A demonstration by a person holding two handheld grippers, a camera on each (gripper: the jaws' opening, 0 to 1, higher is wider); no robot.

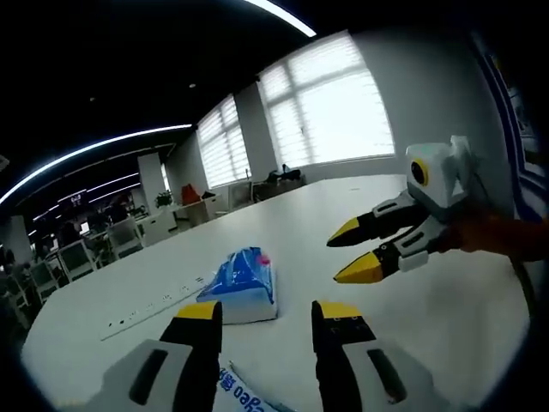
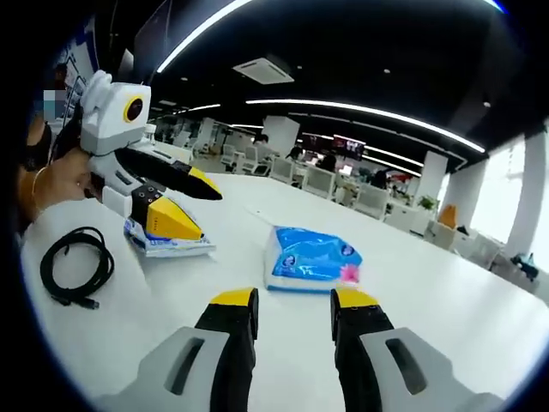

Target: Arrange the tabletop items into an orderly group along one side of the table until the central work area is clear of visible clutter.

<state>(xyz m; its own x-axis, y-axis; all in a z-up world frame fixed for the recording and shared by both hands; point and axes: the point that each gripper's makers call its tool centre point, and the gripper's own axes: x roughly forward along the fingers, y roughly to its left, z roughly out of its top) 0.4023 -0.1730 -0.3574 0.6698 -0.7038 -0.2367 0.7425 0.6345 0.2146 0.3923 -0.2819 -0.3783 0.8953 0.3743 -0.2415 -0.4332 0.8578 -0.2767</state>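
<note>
Left claw [image 1: 262,313] spread, empty, above the white table [image 1: 326,223]. Blue plastic tissue pack [image 1: 242,283] lies just past it at 11 o'clock. Right claw [image 2: 294,302] spread, hovering. Coiled black cable [image 2: 75,264] at 9 o'clock. Flat white-blue packet [image 2: 167,245], possibly wipes, under the left claw.

table [image 2: 446,300]: white, round-edged | on it: blue tissue pack [image 2: 310,257], second packet [image 2: 168,245], coiled black cable [image 2: 77,264], white power strip [image 1: 154,306]

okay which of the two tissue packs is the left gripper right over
The flatter pack beside the cable; the left gripper hangs over it. The blue pack lies apart, mid-table.
</note>
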